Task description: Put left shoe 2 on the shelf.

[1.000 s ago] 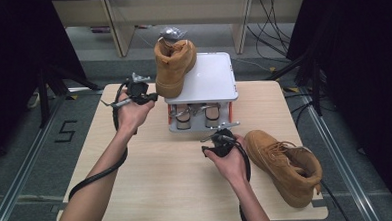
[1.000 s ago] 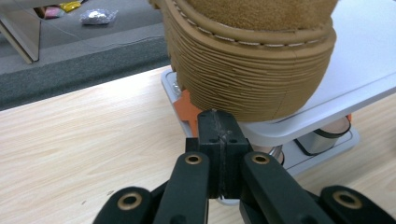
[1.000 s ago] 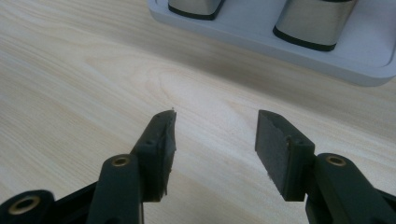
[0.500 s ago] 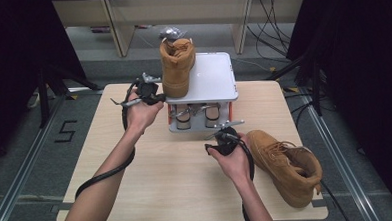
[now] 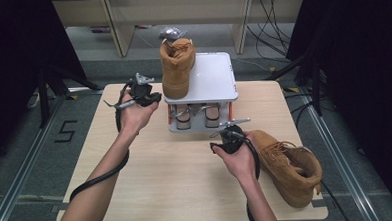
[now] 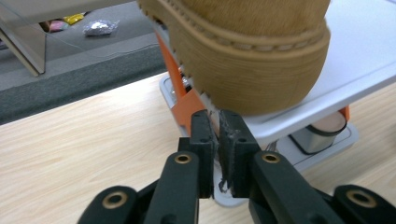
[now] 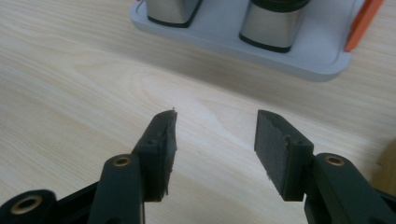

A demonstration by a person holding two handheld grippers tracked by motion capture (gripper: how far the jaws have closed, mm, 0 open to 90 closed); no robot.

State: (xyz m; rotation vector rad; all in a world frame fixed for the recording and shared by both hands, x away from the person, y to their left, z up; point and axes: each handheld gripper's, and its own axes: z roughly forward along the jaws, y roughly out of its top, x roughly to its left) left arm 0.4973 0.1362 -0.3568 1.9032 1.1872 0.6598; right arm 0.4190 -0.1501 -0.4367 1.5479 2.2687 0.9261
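Left gripper jaws just cracking apart, nothing between them, beside the boot on the rack; right gripper spread, empty.

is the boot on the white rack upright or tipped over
Upright: the boot stands sole-down on the rack's white top shelf, with its opening facing up.

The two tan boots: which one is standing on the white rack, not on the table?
The boot at the back: it stands on the white rack's top shelf. The other boot rests on the wooden table, at its right side.
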